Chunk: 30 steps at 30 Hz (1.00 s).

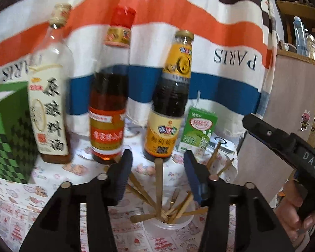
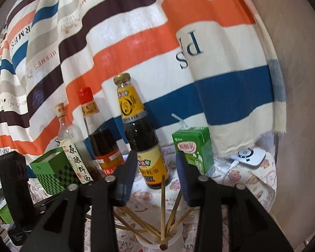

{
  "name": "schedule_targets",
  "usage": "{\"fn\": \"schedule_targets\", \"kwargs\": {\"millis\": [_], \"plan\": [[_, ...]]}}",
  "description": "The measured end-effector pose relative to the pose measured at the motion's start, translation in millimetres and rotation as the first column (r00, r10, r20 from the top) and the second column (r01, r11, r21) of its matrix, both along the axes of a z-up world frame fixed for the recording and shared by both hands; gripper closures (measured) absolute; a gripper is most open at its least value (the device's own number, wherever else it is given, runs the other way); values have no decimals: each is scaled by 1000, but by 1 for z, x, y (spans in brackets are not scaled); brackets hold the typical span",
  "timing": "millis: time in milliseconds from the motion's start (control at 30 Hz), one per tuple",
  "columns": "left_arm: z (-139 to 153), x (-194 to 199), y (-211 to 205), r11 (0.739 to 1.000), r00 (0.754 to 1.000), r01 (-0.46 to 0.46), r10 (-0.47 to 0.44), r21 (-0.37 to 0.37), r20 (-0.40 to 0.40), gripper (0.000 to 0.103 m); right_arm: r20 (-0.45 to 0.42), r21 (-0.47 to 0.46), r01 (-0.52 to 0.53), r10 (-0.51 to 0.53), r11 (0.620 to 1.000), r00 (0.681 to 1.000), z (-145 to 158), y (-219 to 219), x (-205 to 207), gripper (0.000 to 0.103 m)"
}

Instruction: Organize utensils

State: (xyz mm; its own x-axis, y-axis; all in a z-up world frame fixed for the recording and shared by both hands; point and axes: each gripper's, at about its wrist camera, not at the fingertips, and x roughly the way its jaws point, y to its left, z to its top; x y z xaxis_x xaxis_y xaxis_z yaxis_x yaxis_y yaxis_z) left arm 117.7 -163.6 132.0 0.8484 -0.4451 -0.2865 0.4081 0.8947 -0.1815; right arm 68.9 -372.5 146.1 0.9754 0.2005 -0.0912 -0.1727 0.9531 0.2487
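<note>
a striped cloth (image 1: 178, 10) in orange, white, blue and brown hangs in soft folds far ahead of both tools; only the right wrist view catches its frayed lower edge, and beneath that a glossy white device (image 2: 251, 157) off to the right of the right gripper (image 2: 155, 178). only the left wrist view shows the hand (image 1: 292, 214) gripping the other tool's black handle to the right of the left gripper (image 1: 157, 172). a green checked box (image 1: 8, 134) sits front-left, then three glass bottles: a clear rice wine bottle (image 1: 50, 105), a red-capped bottle (image 1: 110, 105) and a dark sauce bottle (image 1: 170, 105) with a yellow label, with a small green drink carton (image 1: 198, 132) and its bent straw to their right. just below and between the tips stands a translucent plastic cup (image 1: 168, 225) holding slim wooden chopsticks (image 1: 158, 180), fanned outward. both grippers stand released, ribbed pads apart, one chopstick rising in each gap untouched.
</note>
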Motion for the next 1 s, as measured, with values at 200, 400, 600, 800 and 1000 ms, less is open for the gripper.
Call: {"fn": "schedule_targets", "kwargs": {"millis": [200,400,600,800,1000], "plan": [[12,-19,30,996,994,-88,90,-34,57,22,66,13,7,-7,1000,998,9,0,-16,11],[24,-51,59,985,972,-172,170,0,165,1,105,37,6,-10,999,994,14,2,-30,0],[21,-86,81,973,950,-224,207,52,233,1,109,-34,15,-11,999,994,12,21,-37,0],[0,-97,103,966,953,-249,231,70,195,1,82,-99,29,-21,995,996,-3,43,-43,0],[-29,-108,125,953,945,-293,276,74,176,1,101,-156,55,-40,986,994,-32,58,-66,0]]}}
